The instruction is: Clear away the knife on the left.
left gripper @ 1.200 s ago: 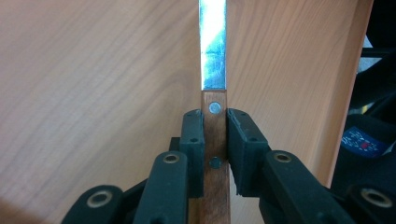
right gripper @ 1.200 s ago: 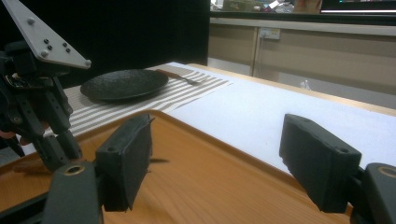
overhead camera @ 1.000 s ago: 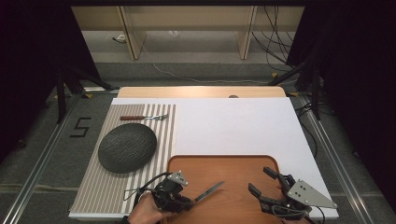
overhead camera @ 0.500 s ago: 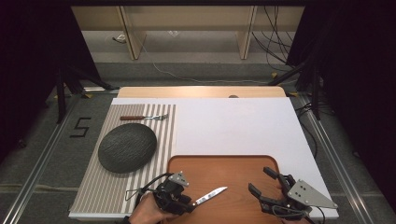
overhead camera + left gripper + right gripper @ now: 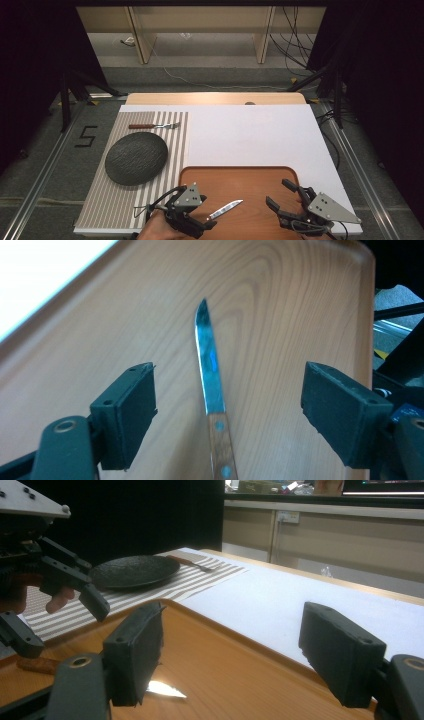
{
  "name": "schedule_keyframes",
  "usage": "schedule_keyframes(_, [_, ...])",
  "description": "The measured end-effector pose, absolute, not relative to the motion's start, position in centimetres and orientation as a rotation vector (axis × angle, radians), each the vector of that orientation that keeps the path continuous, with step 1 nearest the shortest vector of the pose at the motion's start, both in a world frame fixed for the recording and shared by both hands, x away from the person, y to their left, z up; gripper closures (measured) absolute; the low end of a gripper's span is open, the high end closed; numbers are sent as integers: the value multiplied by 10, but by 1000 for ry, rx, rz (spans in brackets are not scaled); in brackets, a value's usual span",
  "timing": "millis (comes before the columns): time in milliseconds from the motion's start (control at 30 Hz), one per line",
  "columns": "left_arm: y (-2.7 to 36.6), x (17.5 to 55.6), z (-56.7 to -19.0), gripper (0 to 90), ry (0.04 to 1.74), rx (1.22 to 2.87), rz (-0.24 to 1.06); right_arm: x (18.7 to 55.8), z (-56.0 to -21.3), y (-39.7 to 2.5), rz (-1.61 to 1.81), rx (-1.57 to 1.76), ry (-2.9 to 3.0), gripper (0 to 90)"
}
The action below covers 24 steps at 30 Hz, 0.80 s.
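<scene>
A knife (image 5: 225, 209) with a wooden handle and a bright blade lies on the brown wooden tray (image 5: 250, 180) near the table's front edge. My left gripper (image 5: 197, 212) is open around it. In the left gripper view the knife (image 5: 210, 360) lies flat on the tray (image 5: 300, 315) between the spread jaws, which stand apart from it, its tip pointing away. My right gripper (image 5: 279, 192) is open over the tray's right part with nothing in it. In the right gripper view the blade tip (image 5: 165, 690) shows on the tray (image 5: 225, 665), with the left gripper (image 5: 60, 580) beyond it.
A dark round plate (image 5: 136, 159) sits on a striped placemat (image 5: 115, 205) at the left, with a fork (image 5: 155, 126) lying beyond it. A white mat (image 5: 250, 135) covers the table behind the tray. The table's front edge is just below both grippers.
The knife has gone from a tilted, raised pose to lying flat on the tray. The left gripper now stands open around it. The right gripper has hardly moved.
</scene>
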<state>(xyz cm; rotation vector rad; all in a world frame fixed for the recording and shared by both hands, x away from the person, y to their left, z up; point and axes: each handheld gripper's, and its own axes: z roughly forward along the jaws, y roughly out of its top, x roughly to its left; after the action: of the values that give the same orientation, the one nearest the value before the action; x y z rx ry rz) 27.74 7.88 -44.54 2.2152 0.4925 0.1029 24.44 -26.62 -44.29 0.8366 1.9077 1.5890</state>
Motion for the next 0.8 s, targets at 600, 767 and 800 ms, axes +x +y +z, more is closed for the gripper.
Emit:
schedule_keyframes(600, [51,279,-453,629,415,2307,41,244,-443,-266,1587,836,1909,269])
schedule_keyframes(767, [47,279,-456,770,412,2333,59,244,-443,-266,1588,835,1909,268])
schedule_keyframes(800, [46,279,-456,793,411,2342,58,244,-443,-266,1586,835,1909,268])
